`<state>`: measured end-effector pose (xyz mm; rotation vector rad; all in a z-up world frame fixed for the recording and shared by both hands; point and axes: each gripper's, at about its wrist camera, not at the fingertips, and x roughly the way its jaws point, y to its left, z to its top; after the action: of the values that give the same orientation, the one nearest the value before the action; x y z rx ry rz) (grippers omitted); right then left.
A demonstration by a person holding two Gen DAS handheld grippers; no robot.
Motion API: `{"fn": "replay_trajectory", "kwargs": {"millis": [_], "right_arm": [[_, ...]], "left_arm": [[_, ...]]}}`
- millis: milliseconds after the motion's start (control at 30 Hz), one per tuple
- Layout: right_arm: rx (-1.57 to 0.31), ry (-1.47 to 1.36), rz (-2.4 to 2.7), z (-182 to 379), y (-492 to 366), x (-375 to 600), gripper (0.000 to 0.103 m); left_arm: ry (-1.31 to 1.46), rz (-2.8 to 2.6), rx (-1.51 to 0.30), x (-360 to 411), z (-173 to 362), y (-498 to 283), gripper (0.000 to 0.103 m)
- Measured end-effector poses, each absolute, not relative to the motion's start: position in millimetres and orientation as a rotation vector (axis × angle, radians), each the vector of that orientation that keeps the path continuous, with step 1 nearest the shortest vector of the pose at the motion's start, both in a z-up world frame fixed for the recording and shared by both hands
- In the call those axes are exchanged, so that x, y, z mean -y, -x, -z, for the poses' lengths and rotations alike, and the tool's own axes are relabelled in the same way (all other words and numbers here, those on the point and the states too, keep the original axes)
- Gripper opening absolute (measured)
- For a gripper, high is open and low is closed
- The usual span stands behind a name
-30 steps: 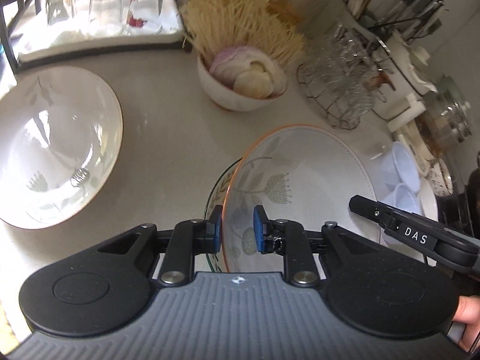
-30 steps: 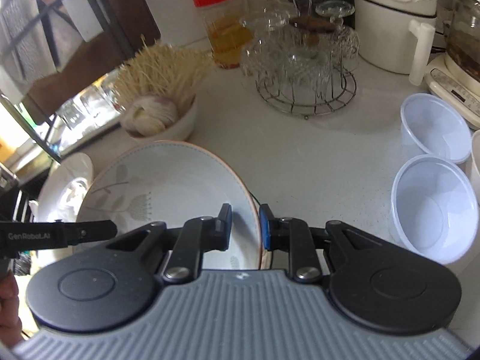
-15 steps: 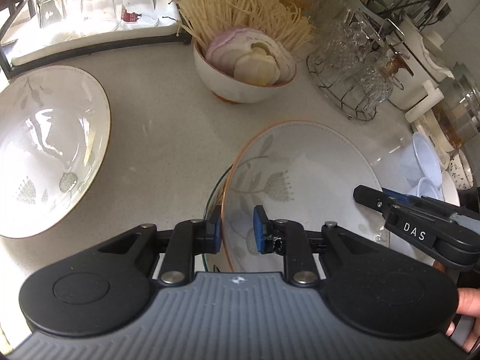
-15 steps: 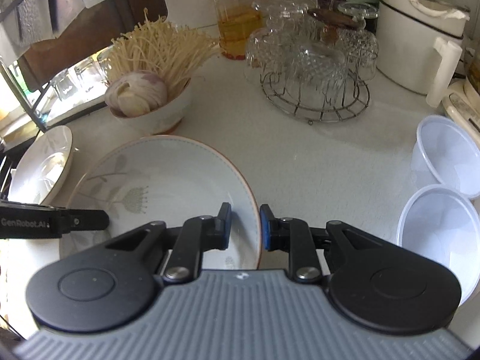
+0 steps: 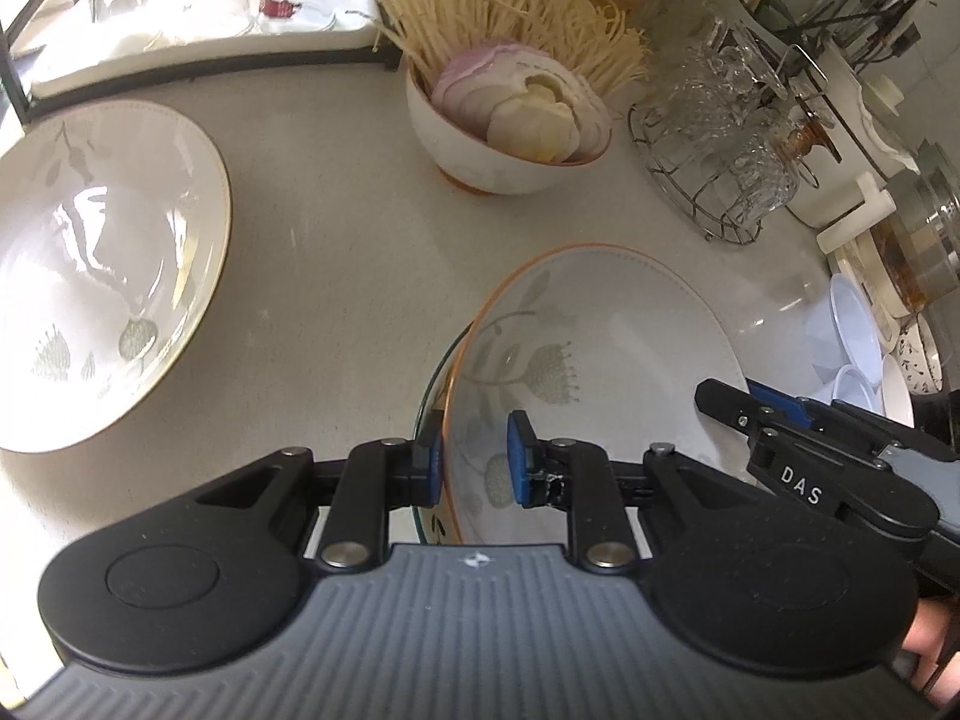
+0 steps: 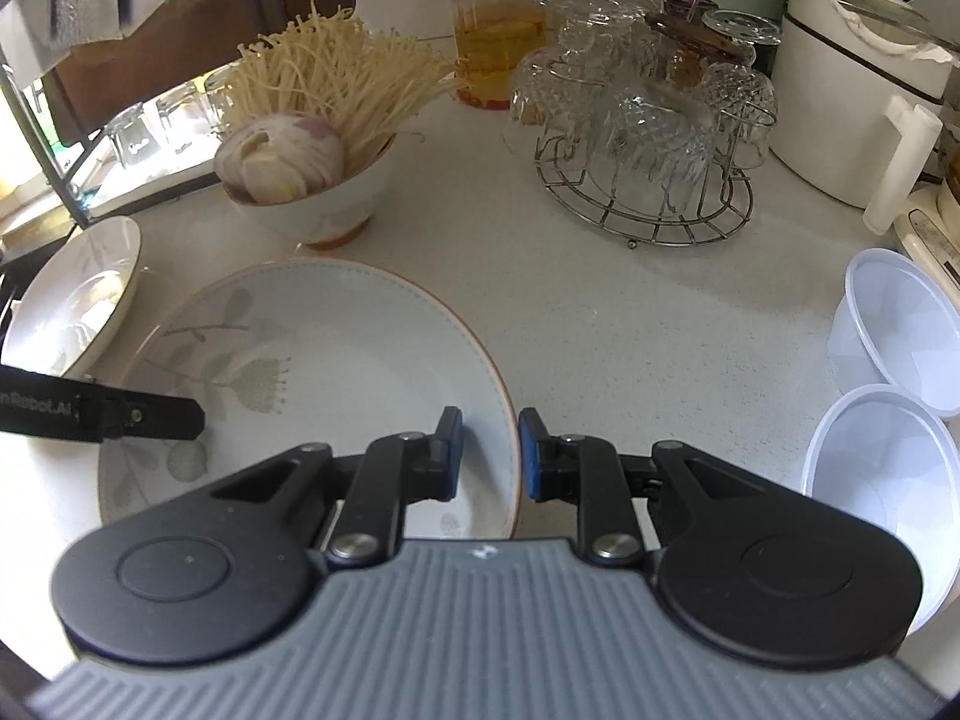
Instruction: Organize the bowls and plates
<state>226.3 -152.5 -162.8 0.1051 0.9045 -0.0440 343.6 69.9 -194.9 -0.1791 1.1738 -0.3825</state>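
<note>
Above pale counter [image 6: 600, 312]: white plate [image 6: 336, 348], orange rim, grey flower print.

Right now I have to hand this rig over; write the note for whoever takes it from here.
Left tool: shut on the near-left rim of the floral plate.
Right tool: shut on the same plate's right rim, so the plate is held at both sides.
A glass rim shows just under the plate's left edge; whether the plate rests on it I cannot tell.
The second floral plate lies apart on the counter, far left. The bowl of mushrooms and onion stands behind. Two plastic bowls stand at the right.
Done: plate gripped.
Left: gather the plates, then sort the bowls.
</note>
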Motion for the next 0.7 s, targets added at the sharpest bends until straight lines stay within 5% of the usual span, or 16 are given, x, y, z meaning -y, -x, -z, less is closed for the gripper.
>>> {"fn": "replay_trajectory", "kwargs": {"millis": [700], "right_arm": [[-0.93, 0.009, -0.01, 162, -237, 141, 0.026]], "left_arm": [[0.35, 0.382, -1.302, -88, 200, -329, 0.034]]}}
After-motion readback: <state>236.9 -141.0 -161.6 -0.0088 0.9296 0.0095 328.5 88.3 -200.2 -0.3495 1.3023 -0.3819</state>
